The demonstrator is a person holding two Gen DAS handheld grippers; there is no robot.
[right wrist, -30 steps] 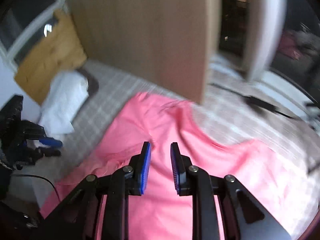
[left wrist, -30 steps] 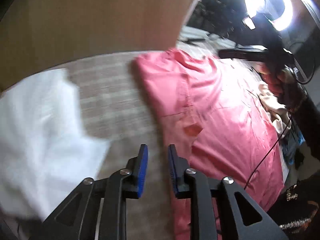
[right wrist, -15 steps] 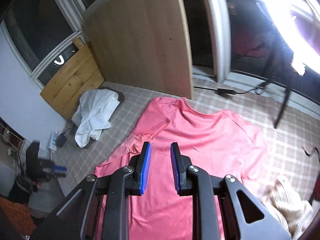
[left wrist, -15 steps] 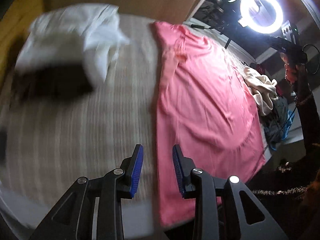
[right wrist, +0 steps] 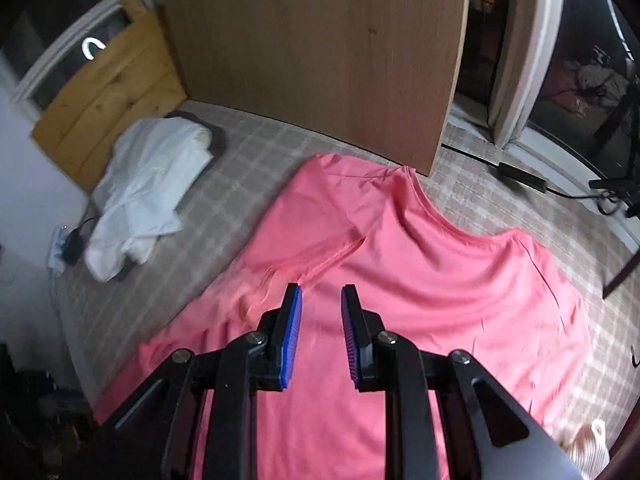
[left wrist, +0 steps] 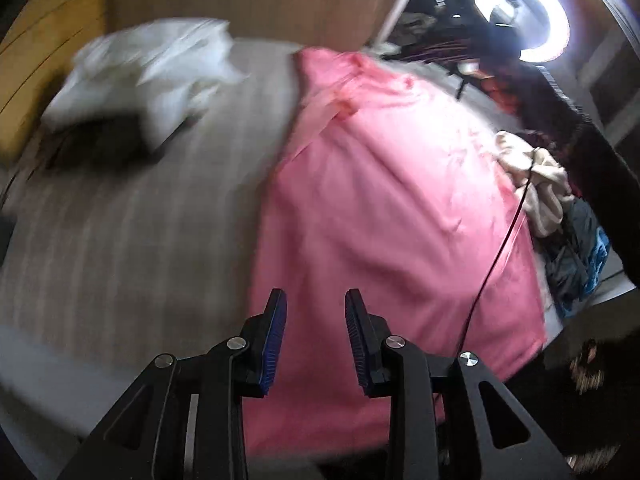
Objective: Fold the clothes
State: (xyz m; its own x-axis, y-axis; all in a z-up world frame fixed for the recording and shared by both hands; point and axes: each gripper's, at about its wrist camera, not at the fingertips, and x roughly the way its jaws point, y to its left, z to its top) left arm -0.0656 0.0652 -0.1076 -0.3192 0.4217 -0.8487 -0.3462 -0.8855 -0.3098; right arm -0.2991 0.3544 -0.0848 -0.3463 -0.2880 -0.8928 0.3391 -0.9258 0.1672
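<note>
Pink T-shirt (right wrist: 420, 304) lay spread flat on a bed with a grey checked cover (right wrist: 248, 148), neckline toward the wooden board (right wrist: 320, 48) at the far end. The right tool (right wrist: 320, 300) hung above the shirt, pointing steeply down; the cloth filled the view beneath and beyond its blue pads (right wrist: 291, 332). A folded-over sleeve seam ran just ahead and to the left of the tips. Its jaws stood a little apart with nothing between them, and they did not touch the fabric.

The left tool (left wrist: 315, 300) hovered over the shirt's (left wrist: 392, 208) side edge, near the hem. Pink cloth lay under it and stretched ahead and to its right, while bare checked cover (left wrist: 132, 220) lay to its left. Its jaws had just been opening; they stood parted, a gap wider than the right tool's, and empty. That view was blurred, so fine detail of the hem could not be told.

Ahead and to the left of both tools, well apart from the shirt, a crumpled white garment (right wrist: 148, 184) sat on something dark. A beige garment (left wrist: 536, 184) lay just beside the shirt's far edge, to the left tool's right, with a thin cable (left wrist: 496, 256) crossing the pink cloth there. A ring light (left wrist: 532, 16) glared beyond it.
</note>
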